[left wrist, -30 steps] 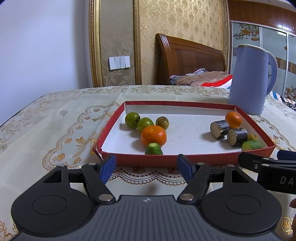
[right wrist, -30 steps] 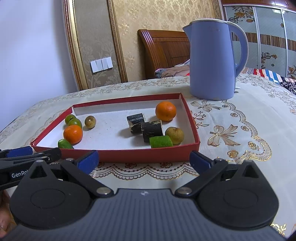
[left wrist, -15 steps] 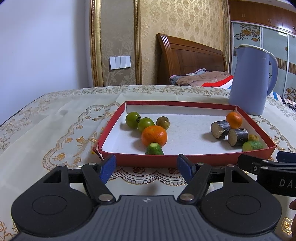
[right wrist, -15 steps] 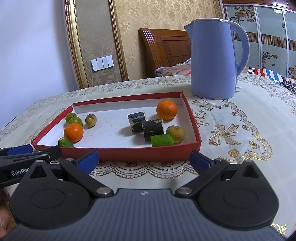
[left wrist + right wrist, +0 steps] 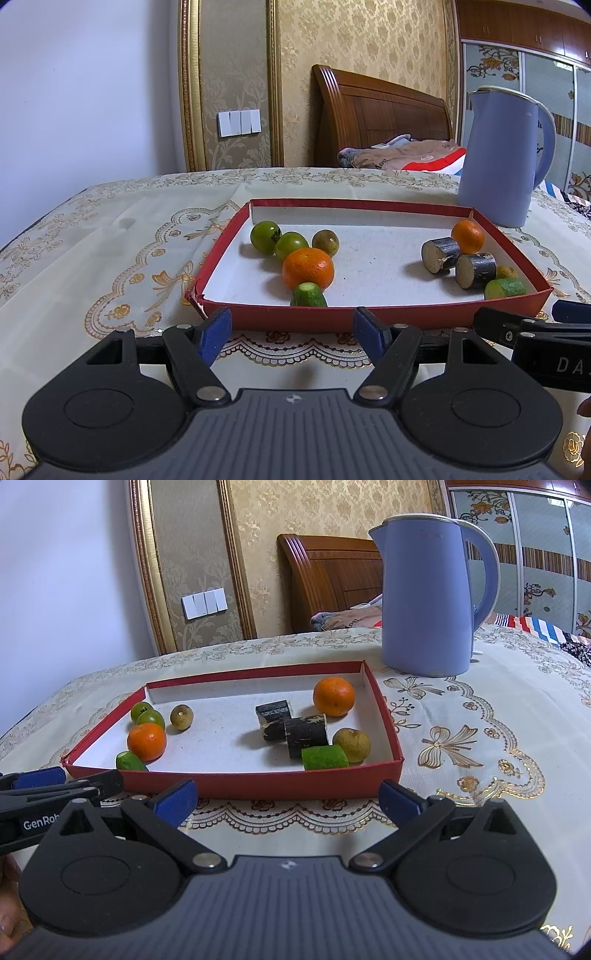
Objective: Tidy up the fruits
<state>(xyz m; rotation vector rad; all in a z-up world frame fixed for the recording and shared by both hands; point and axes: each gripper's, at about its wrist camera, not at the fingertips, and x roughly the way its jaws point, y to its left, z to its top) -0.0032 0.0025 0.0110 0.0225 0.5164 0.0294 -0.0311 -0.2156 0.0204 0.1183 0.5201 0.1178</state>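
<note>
sitting in a red tray [image 5: 373, 316] on the tablecloth [image 5: 110, 236]: fruits grouped at its left [image 5: 307, 268] and right [image 5: 333, 696] ends, bare floor between. hovering before the near rim, left gripper [image 5: 291, 334] and right gripper [image 5: 288, 797], both gaping, holding nothing.

Cloth-covered table [image 5: 110, 236] bearing a red tray [image 5: 369, 318] and a blue kettle [image 5: 428, 602].

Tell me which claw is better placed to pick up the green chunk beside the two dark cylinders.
Right. The right claw is open, empty, and faces the tray corner holding the green chunk. From the left claw, that chunk sits far off to the side.
</note>
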